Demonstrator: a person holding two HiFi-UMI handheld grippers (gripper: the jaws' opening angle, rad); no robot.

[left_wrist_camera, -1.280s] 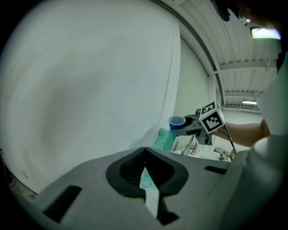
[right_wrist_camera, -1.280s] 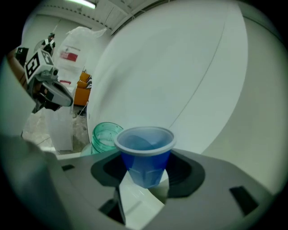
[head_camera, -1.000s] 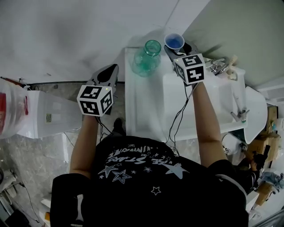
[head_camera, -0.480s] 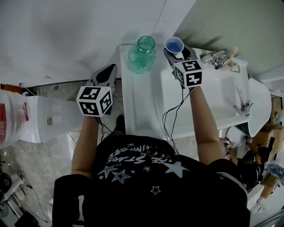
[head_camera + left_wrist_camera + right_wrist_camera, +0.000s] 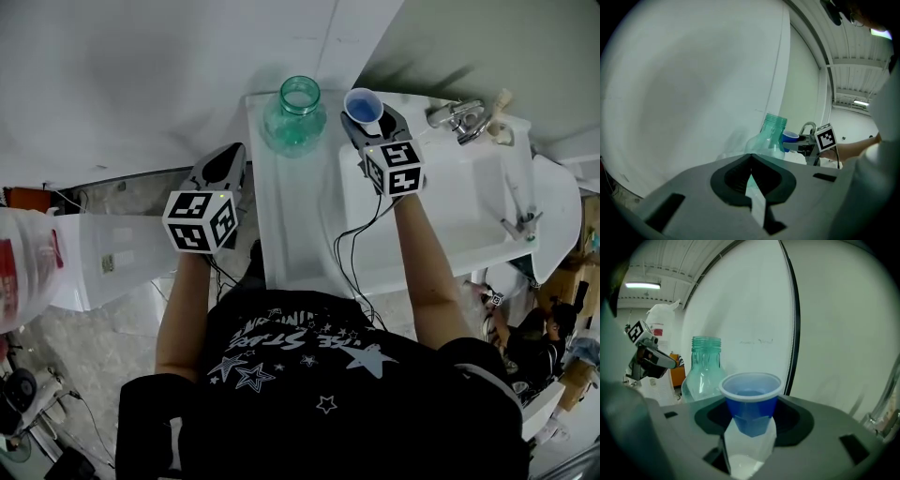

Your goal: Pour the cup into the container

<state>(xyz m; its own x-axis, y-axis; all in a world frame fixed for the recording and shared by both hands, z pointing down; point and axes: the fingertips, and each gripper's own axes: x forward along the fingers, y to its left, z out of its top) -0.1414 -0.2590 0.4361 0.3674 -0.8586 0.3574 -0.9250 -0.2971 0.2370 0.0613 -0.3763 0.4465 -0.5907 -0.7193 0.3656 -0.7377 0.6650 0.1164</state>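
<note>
Where the left gripper (image 5: pixel 230 155) is held off the left edge of the counter (image 5: pixel 295 234), its jaws are seen pressed together with nothing between them. Further forward, the right gripper (image 5: pixel 373 120) is clamped on the blue cup (image 5: pixel 362 105), which is held upright with liquid visible inside. Just left of the cup, the green jar (image 5: pixel 293 117) is stood uncapped on the counter, apart from both grippers.

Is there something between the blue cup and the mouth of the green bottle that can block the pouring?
Nothing visible does. The cup, held upright in the right gripper, is just right of the bottle, which has no lid. The left gripper is off to the left side.
</note>
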